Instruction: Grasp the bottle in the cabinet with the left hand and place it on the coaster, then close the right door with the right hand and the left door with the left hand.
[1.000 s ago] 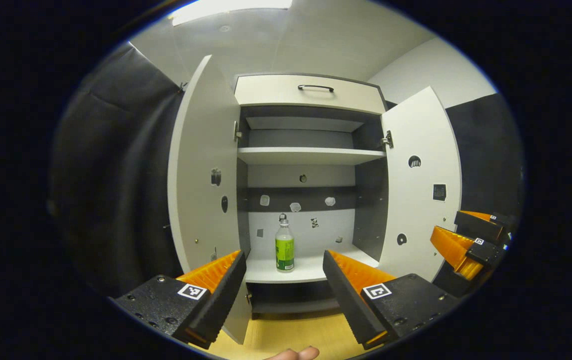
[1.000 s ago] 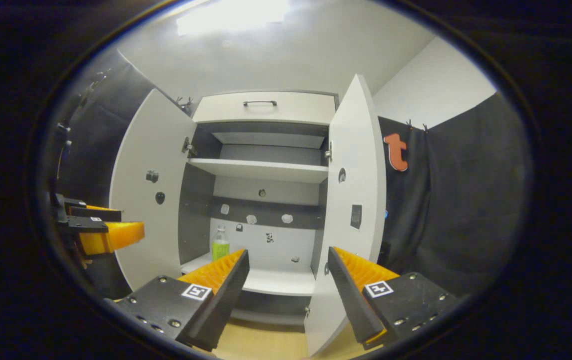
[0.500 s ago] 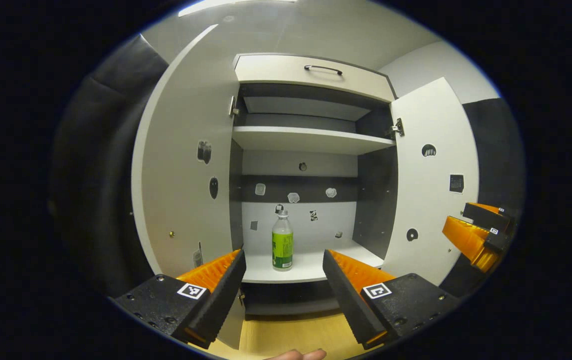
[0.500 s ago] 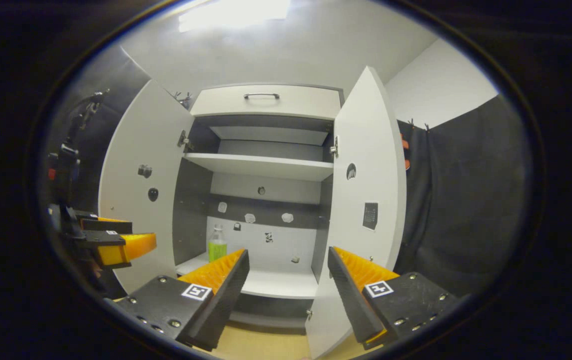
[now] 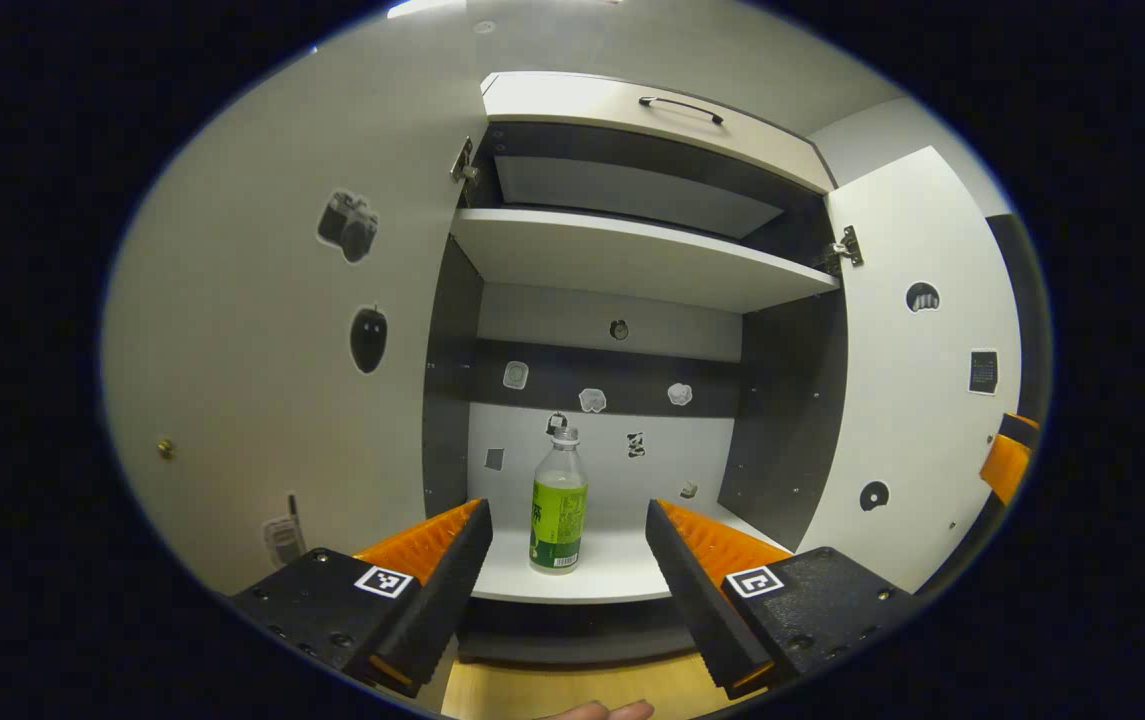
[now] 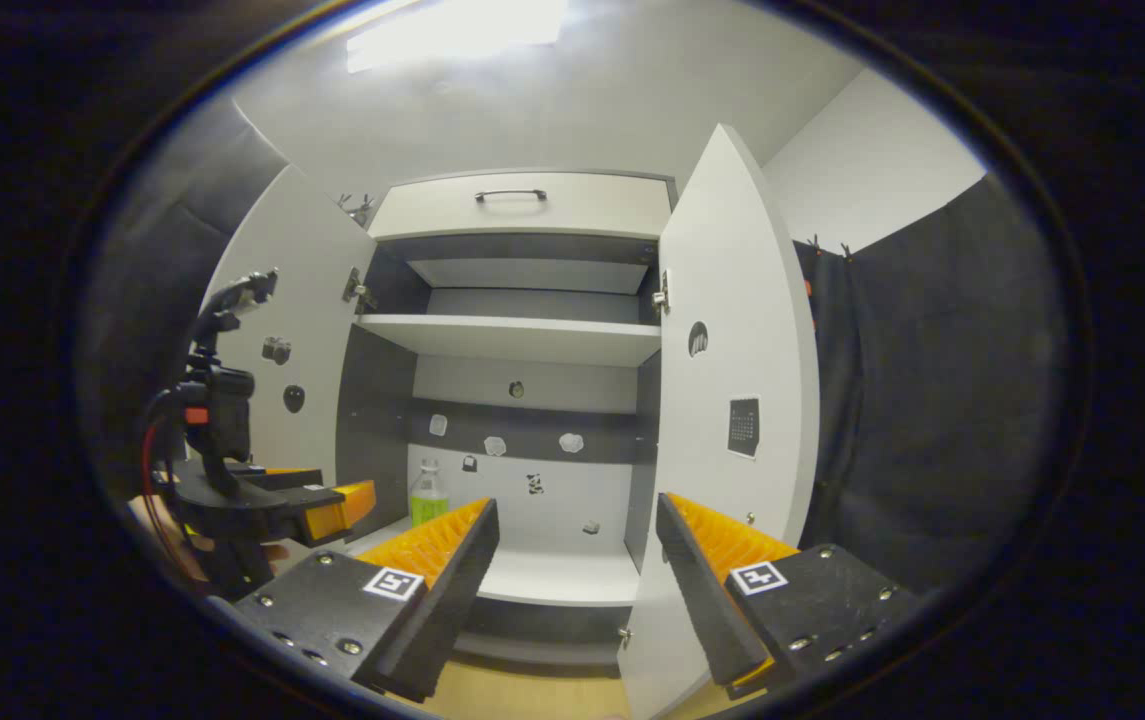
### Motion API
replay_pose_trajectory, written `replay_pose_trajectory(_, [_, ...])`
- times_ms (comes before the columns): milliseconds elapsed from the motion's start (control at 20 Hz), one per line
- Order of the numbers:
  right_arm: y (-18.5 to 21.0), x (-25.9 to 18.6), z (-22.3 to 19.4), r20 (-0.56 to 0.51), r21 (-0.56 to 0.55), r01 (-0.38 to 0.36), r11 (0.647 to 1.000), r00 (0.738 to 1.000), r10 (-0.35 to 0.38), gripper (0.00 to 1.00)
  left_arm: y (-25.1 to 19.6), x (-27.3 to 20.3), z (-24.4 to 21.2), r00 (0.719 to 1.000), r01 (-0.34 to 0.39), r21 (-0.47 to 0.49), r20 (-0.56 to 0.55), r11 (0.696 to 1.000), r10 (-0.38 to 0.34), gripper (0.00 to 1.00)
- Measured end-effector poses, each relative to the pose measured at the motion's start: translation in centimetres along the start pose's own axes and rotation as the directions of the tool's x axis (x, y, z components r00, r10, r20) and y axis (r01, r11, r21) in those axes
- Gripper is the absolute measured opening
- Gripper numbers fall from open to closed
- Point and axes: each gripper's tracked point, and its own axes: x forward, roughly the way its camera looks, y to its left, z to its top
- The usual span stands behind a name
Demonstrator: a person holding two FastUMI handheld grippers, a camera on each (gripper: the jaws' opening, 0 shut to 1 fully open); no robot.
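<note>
A clear bottle (image 5: 558,505) with a green label stands upright on the lower shelf (image 5: 592,575) of the open cabinet. My left gripper (image 5: 564,570) is open, a short way in front of the bottle, which shows between its fingers. Both doors stand open: the left door (image 5: 282,330) close on my left, the right door (image 5: 917,380) farther off. In the right gripper view my right gripper (image 6: 577,575) is open and empty, near the right door (image 6: 732,420); the bottle (image 6: 428,494) peeks over its left finger, and the left gripper (image 6: 317,505) shows at the left.
An upper shelf (image 5: 632,255) and a drawer with a dark handle (image 5: 677,103) sit above the bottle. Small stickers dot the back panel and doors. A wooden surface (image 5: 572,690) lies below the cabinet, where a fingertip (image 5: 602,711) shows.
My left gripper has moved forward toward the cabinet; the bottle and left door loom larger. In the right gripper view the left gripper has advanced inward. The right gripper has barely shifted.
</note>
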Motion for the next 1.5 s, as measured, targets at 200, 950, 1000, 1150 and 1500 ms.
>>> replay_pose_trajectory(200, [0.2, -0.6, 0.3, 0.014, -0.017, -0.015, 1.000, 1.000, 0.015, 0.93, -1.4, 4.6, -1.5, 0.999, 0.045, 0.060, 0.026, 0.997, -0.047, 0.98])
replay_pose_trajectory(950, [-4.5, -3.7, -1.9, -0.025, -0.043, 0.126, 0.991, 0.992, -0.128, 0.96, 1.9, 16.9, -7.5, 0.997, -0.052, 0.095, -0.048, 0.994, 0.057, 0.98])
replay_pose_trajectory(1000, [-4.7, -4.1, -2.2, -0.032, -0.041, 0.133, 0.990, 0.990, -0.134, 0.96, 2.0, 17.6, -7.8, 0.997, -0.056, 0.093, -0.050, 0.994, 0.061, 0.98])
replay_pose_trajectory(1150, [-5.6, -5.7, -3.7, -0.073, -0.034, 0.166, 0.986, 0.983, -0.168, 0.96, 1.8, 18.7, -8.6, 0.995, -0.044, 0.094, -0.082, 0.995, 0.052, 0.98])
replay_pose_trajectory(1500, [-8.2, -9.8, -3.1, -0.066, -0.014, 0.219, 0.976, 0.973, -0.220, 0.96, 0.6, 13.8, -4.4, 0.998, -0.012, 0.039, -0.056, 0.999, 0.015, 0.77])
